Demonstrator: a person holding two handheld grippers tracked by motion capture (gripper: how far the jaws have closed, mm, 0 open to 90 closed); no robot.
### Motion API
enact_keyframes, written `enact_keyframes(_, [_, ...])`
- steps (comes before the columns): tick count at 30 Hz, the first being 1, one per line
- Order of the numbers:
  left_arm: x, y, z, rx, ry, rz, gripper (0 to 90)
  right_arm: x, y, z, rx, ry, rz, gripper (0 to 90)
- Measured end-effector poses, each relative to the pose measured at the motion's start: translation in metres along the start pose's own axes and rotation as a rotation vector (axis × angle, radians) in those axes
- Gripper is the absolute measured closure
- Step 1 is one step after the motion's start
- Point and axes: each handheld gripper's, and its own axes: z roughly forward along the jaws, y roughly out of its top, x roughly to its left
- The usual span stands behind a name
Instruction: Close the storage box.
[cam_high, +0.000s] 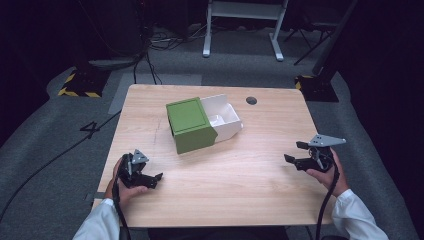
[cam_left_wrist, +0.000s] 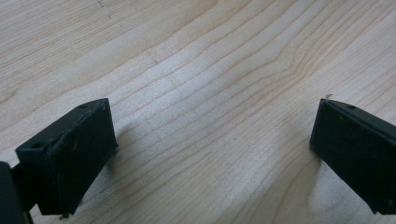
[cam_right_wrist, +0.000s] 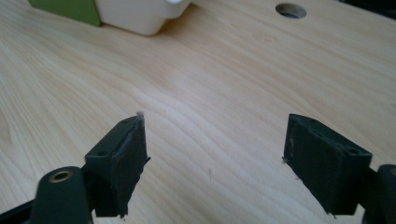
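Observation:
A green box (cam_high: 190, 123) stands near the middle of the wooden table (cam_high: 250, 165), with a white drawer (cam_high: 223, 116) pulled out of its right side. In the right gripper view the white drawer (cam_right_wrist: 140, 14) and a corner of the green box (cam_right_wrist: 70, 9) sit at the top left. My left gripper (cam_high: 151, 179) rests low at the table's front left, open, with bare wood between its jaws (cam_left_wrist: 210, 140). My right gripper (cam_high: 296, 152) is held at the right side, open and empty (cam_right_wrist: 215, 154), pointing toward the box.
A round cable hole (cam_high: 251, 100) is in the table's far right part, seen too in the right gripper view (cam_right_wrist: 290, 10). Beyond the table are a white desk frame (cam_high: 240, 30), floor cables and yellow-black marked stands (cam_high: 80, 85).

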Motion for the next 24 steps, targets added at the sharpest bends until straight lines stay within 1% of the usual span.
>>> enact_keyframes(1, [0.000, 0.000, 0.000, -0.001, 0.001, 0.003, 0.5, 0.000, 0.004, 0.001, -0.004, 0.005, -0.004, 22.4])
enact_keyframes(4, [0.000, 0.000, 0.000, 0.000, 0.000, 0.000, 0.4, 0.002, 0.016, 0.007, -0.005, -0.005, -0.026, 24.7])
enact_keyframes(5, [0.000, 0.000, 0.000, 0.000, -0.001, 0.000, 0.5, 0.002, 0.020, 0.009, -0.011, 0.000, -0.032, 24.9])
enact_keyframes(6, [0.000, 0.000, 0.000, -0.001, 0.001, 0.002, 0.4, 0.003, 0.024, 0.011, -0.018, 0.004, -0.028, 25.2])
enact_keyframes(7, [0.000, 0.000, 0.000, -0.001, 0.001, 0.002, 0.5, 0.004, 0.033, 0.017, -0.024, 0.000, -0.037, 26.0])
enact_keyframes(8, [0.000, 0.000, 0.000, -0.001, 0.001, 0.002, 0.5, 0.004, 0.033, 0.017, -0.024, 0.000, -0.037, 26.0])
enact_keyframes(9, [0.000, 0.000, 0.000, -0.001, 0.000, 0.003, 0.5, 0.005, 0.041, 0.023, -0.030, -0.001, -0.043, 26.9])
enact_keyframes(10, [0.000, 0.000, 0.000, -0.001, 0.001, 0.002, 0.4, 0.006, 0.045, 0.025, -0.037, 0.003, -0.035, 27.8])
enact_keyframes(11, [0.000, 0.000, 0.000, -0.001, 0.001, 0.002, 0.5, 0.006, 0.045, 0.025, -0.037, 0.003, -0.035, 27.8])
enact_keyframes(12, [0.000, 0.000, 0.000, -0.001, 0.000, 0.001, 0.5, 0.007, 0.054, 0.032, -0.043, 0.006, -0.037, 28.3])
enact_keyframes(13, [0.000, 0.000, 0.000, -0.001, 0.001, 0.002, 0.5, 0.008, 0.058, 0.036, -0.043, 0.000, -0.040, 28.7])
enact_keyframes(14, [0.000, 0.000, 0.000, -0.001, 0.001, 0.002, 0.5, 0.008, 0.058, 0.036, -0.043, 0.000, -0.040, 28.7])
enact_keyframes(15, [0.000, 0.000, 0.000, -0.001, 0.000, 0.002, 0.5, 0.010, 0.065, 0.044, -0.042, -0.003, -0.045, 29.4])
enact_keyframes(17, [0.000, 0.000, 0.000, 0.000, 0.000, 0.000, 0.5, 0.012, 0.073, 0.052, -0.045, -0.007, -0.046, 30.5])
enact_keyframes(18, [0.000, 0.000, 0.000, -0.001, 0.001, 0.002, 0.5, 0.013, 0.076, 0.057, -0.048, -0.004, -0.043, 31.3])
enact_keyframes(19, [0.000, 0.000, 0.000, -0.001, 0.001, 0.002, 0.4, 0.013, 0.076, 0.057, -0.048, -0.004, -0.043, 31.3])
enact_keyframes(20, [0.000, 0.000, 0.000, -0.001, 0.001, 0.002, 0.4, 0.017, 0.083, 0.065, -0.043, -0.008, -0.053, 32.4])
enact_keyframes(21, [0.000, 0.000, 0.000, -0.001, 0.001, 0.002, 0.5, 0.017, 0.083, 0.065, -0.043, -0.008, -0.053, 32.4])
enact_keyframes(24, [0.000, 0.000, 0.000, 0.000, 0.000, 0.000, 0.4, 0.020, 0.092, 0.078, -0.039, -0.002, -0.058, 34.8])
